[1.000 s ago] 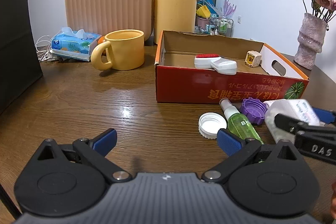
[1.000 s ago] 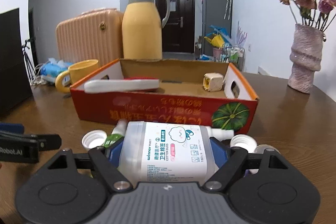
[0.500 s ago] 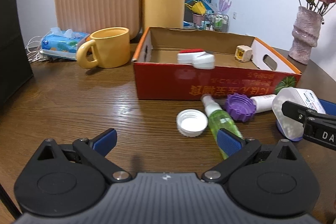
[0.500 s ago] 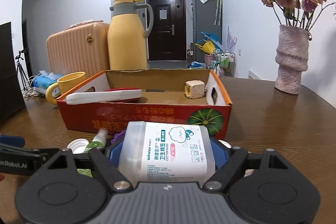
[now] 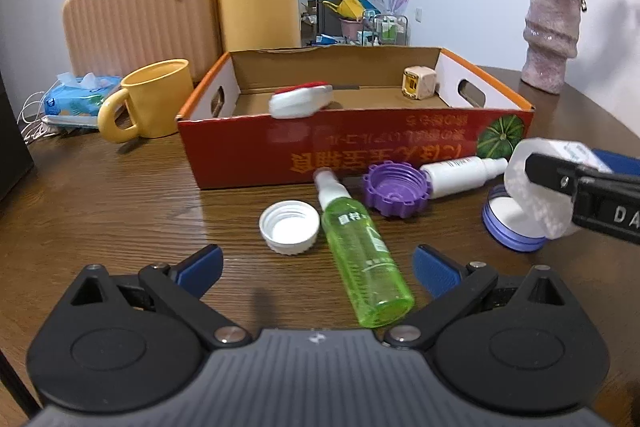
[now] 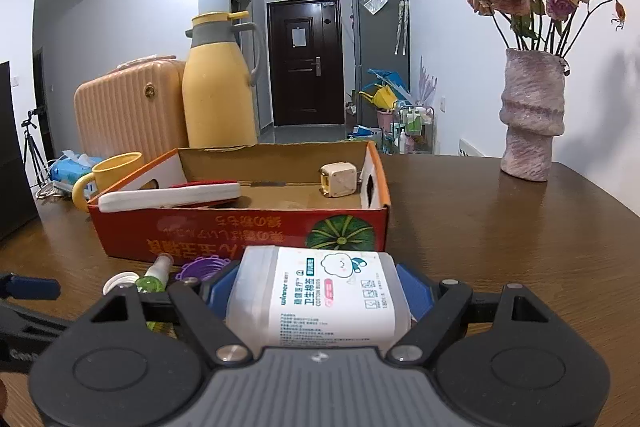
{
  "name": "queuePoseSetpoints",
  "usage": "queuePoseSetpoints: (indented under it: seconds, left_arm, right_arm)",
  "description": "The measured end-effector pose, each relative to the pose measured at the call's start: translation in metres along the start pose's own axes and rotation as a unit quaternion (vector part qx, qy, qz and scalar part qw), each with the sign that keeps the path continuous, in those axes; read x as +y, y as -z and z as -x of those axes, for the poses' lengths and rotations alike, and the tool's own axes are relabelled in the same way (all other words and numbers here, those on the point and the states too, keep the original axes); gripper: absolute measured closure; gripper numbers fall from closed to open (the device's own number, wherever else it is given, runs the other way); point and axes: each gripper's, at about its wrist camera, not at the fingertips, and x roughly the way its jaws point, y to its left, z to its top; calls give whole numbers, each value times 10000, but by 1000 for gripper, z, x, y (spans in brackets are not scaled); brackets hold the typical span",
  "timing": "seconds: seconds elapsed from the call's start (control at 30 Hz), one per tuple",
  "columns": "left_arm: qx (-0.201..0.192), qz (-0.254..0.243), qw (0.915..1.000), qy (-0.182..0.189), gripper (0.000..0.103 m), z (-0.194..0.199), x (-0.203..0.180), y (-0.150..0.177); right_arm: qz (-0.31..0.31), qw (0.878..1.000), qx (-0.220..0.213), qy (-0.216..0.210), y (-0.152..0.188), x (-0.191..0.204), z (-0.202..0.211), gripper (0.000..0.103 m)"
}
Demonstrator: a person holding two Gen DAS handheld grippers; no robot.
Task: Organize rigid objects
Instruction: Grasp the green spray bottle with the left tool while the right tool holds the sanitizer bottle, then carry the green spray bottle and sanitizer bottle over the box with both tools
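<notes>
Right tool [image 6: 320,291] clamped on the cotton-bud tub [image 6: 320,295], blue pads against its two sides, label upward, held just in front of the cardboard box [image 6: 240,227] and above the tabletop [image 6: 500,247]. Left tool [image 5: 316,267] spread wide and empty, hovering over the green spray bottle [image 5: 364,259], which lies flat between but clear of the pads. Beside it on the tabletop: white cap [image 5: 289,225], purple cap [image 5: 396,189], white bottle [image 5: 460,171], blue lid [image 5: 508,223]. Already inside the box: red-and-white brush [image 5: 300,99] at the left, cream cube [image 5: 418,83] at the right.

Step in hand, as judged: carrying the tub over the near wall into the box. Best done by lifting until the tub's underside clears the rim, then aiming for the bare floor between brush and cube. Release only once the tub rests on cardboard, since a round tub dropped on its side may roll. Lowering the left tool worth delaying while the right one crosses nearby, to avoid a clash.
</notes>
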Motion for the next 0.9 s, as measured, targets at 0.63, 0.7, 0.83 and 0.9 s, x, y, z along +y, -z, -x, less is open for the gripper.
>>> queuePoseSetpoints:
  seconds: [0.63, 0.7, 0.83, 0.9]
  left_arm:
    - [350, -128, 9993, -101, 59, -24, -31, -2]
    - [320, -138, 9994, -83, 64, -24, -30, -1]
    - [290, -74, 9995, 42, 71, -23, -26, -1]
    - [285, -62, 9996, 68, 71, -22, -25, 0]
  right_arm:
    - [-36, 9999, -100, -6, 0, -14, 8, 22]
    - [-37, 9999, -98, -5, 0, -14, 8, 22]
    - [-36, 10000, -91, 6, 1, -14, 8, 22]
    - [-34, 10000, -91, 7, 1, -14, 8, 22]
